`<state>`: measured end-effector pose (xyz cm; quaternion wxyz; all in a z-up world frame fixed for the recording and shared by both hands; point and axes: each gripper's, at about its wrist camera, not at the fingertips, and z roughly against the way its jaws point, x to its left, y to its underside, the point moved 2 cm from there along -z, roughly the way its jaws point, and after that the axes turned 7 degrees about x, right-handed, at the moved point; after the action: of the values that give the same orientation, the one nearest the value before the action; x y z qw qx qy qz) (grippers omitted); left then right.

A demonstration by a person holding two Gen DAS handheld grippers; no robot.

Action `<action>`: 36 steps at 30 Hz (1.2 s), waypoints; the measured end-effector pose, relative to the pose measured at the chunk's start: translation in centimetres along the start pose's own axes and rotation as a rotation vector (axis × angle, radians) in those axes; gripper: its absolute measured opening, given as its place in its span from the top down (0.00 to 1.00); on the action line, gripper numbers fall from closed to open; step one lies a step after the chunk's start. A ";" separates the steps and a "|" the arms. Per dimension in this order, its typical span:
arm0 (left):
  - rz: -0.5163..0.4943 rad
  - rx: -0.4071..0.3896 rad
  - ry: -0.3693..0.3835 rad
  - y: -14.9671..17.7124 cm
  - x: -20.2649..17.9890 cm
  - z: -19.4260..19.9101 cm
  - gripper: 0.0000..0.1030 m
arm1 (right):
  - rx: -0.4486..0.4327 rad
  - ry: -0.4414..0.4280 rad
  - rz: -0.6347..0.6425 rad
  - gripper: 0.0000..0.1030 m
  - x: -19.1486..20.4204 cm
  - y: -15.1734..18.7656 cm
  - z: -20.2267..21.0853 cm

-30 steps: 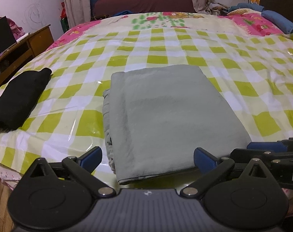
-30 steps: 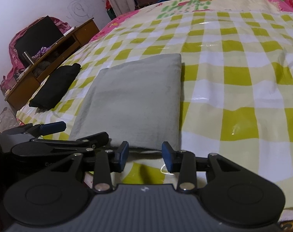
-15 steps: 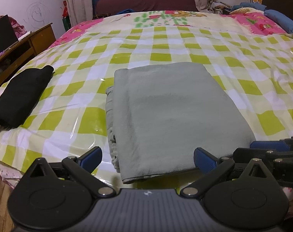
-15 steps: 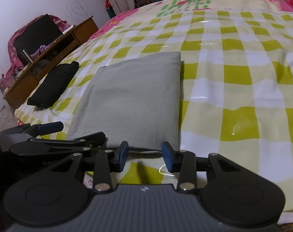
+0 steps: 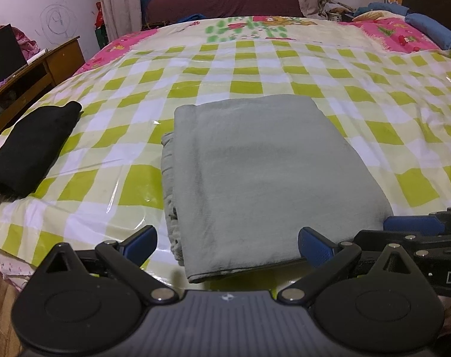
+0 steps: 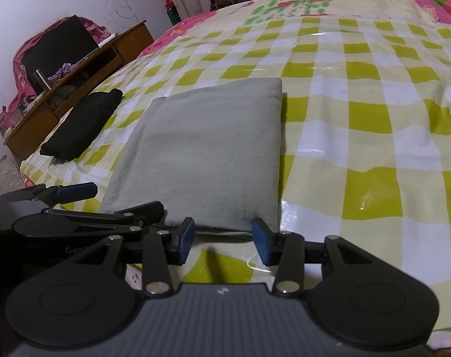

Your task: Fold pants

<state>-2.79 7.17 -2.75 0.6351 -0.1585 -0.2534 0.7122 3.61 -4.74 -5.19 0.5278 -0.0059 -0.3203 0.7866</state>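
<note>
Both grippers sit at the near edge of the bed, and the grey pants (image 5: 264, 172) lie straight ahead of them, already a flat, squared-off bundle on the checked plastic sheet (image 5: 130, 184). The left gripper (image 5: 226, 242) has its jaws spread wide, one blue pad on each side of the bundle's near edge, gripping nothing; I can't tell whether the pads touch the cloth or just hover short of it. The right gripper (image 6: 222, 239) is parted to a middling gap, empty too, its tips just short of the near right corner of the pants (image 6: 207, 154). In the right view the left gripper (image 6: 76, 192) shows off to the left of the jaws, alongside the bundle's near left corner. A black folded garment (image 5: 32, 145) lies well off to the left of the jaws, apart from the grey one. By my reading the folding is done or nearly so: the layers stack evenly, with only a little bunched cloth poking out beyond the left jaw. If another fold is wanted, both pairs of jaws must close on that near edge and carry it over to the far one; otherwise a quick tidy of the ragged left side finishes it.
</note>
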 end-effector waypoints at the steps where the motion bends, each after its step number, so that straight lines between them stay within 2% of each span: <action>1: 0.000 0.000 0.000 0.1 0.0 0.0 0.00 | 0.000 0.000 0.001 0.57 0.0 0.0 0.0; 22: -0.005 0.012 -0.009 0.1 0.0 -0.4 0.00 | 0.004 0.003 0.005 0.57 0.0 0.1 -0.1; 28: -0.015 -0.008 -0.022 -0.5 0.2 -0.7 0.00 | 0.003 0.016 0.018 0.56 -0.1 -0.3 -0.3; 33: -0.011 -0.001 -0.043 -1.2 1.0 -2.2 0.00 | 0.004 0.046 0.038 0.50 0.0 -1.7 -1.2; 36: 0.004 0.018 -0.026 -1.5 1.5 -3.2 0.00 | 0.007 0.063 0.057 0.49 0.1 -2.3 -1.7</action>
<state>-0.02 9.23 -4.45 0.6320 -0.1440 -0.2547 0.7177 6.08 -3.22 -5.32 0.5150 -0.0380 -0.3005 0.8019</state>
